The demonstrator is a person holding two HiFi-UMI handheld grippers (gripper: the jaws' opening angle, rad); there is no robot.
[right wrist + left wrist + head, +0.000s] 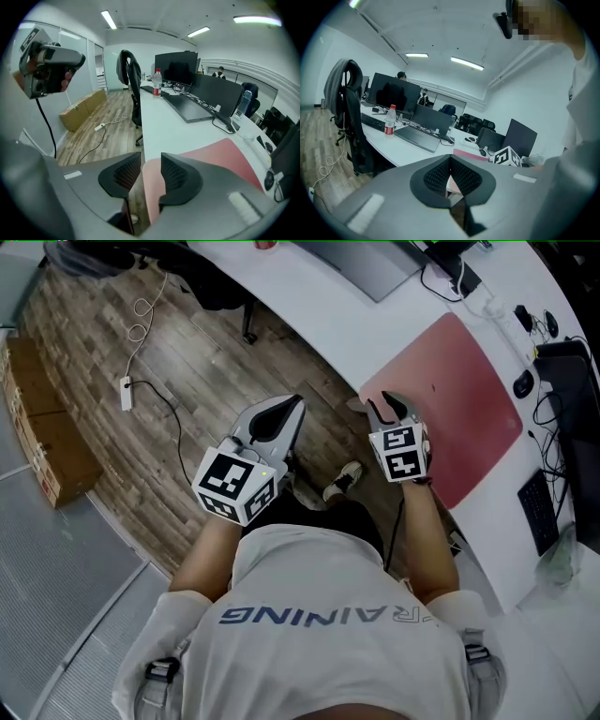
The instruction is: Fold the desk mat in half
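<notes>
**Kid:** Where is the pink desk mat?

**Friend:** It lies flat on the white desk, on the person's right side. A black mouse sits just beside it.

**Kid:** What is the right gripper doing?

**Friend:** It is at the mat's near corner, right at the edge of the desk. Its two jaws stand apart. The corner of the mat is in the gap between them, but the pads do not squeeze it.

**Kid:** And the left gripper?

**Friend:** It hangs over the wood floor, away from the mat. Its jaws are closed with the tips touching, and nothing is in them.

**Kid:** Is the mat folded?

**Friend:** No. It is not folded yet.
</notes>
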